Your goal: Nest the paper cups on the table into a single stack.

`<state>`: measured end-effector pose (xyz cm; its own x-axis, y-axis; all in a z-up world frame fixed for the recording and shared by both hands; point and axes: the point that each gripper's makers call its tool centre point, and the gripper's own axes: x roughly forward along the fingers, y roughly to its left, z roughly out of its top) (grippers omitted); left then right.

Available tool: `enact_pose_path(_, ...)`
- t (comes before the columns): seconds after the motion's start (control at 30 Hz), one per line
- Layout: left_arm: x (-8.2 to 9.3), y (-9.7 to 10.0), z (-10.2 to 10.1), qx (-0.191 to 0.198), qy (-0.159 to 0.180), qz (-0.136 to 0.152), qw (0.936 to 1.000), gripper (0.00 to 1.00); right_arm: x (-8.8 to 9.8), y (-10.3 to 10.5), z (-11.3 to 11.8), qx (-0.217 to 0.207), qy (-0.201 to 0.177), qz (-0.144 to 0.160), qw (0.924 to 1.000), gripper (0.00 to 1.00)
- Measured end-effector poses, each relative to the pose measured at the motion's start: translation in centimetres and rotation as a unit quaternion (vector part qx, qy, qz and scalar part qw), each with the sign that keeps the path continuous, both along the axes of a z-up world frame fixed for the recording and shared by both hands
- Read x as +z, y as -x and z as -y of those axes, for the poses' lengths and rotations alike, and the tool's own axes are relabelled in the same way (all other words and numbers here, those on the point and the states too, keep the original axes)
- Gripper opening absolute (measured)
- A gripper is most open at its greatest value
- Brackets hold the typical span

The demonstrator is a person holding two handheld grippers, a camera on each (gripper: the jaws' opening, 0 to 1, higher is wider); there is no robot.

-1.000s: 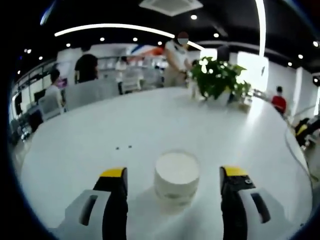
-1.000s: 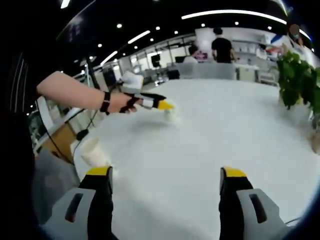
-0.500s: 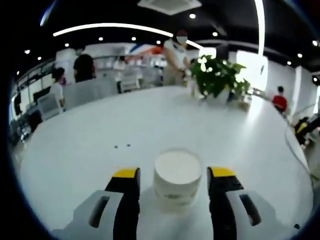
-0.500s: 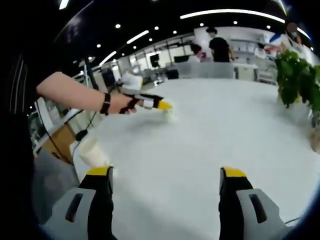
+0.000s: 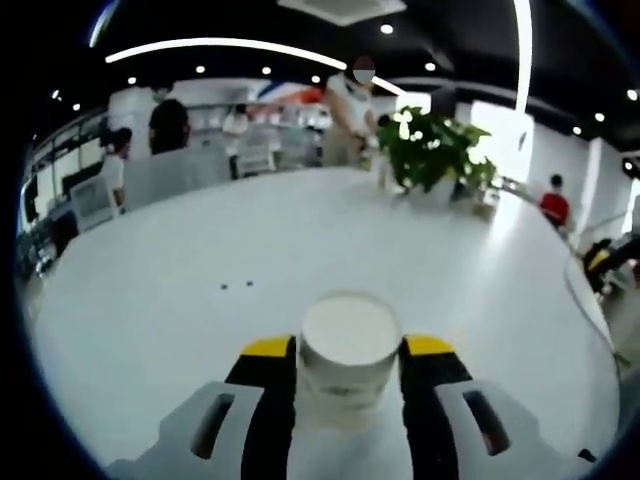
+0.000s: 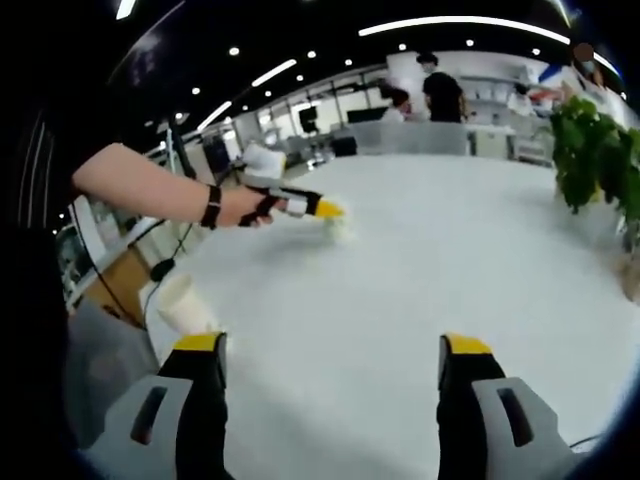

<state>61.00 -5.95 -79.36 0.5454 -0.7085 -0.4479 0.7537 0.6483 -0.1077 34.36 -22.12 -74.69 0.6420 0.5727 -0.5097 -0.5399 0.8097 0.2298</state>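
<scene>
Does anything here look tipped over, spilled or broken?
One thing: a paper cup near the table edge looks tilted, possibly on its side. The cup between the left gripper jaws stands upright. No spill or damage shows.

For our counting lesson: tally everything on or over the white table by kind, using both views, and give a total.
Paper cups: 2, one between the left claw's jaws, one near the table edge.
Potted plants: 1.
Claws: 2, left and right claw.
Total: 5
</scene>
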Motion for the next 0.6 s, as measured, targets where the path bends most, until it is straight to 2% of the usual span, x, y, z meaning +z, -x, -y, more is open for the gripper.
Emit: enact_pose_path(0.6,0.29,0.07,0.1,-0.001,0.005,-0.001,1.0,0.37,0.11,0.18,0.05,-0.004,-0.001,0.001,1.0,0.85)
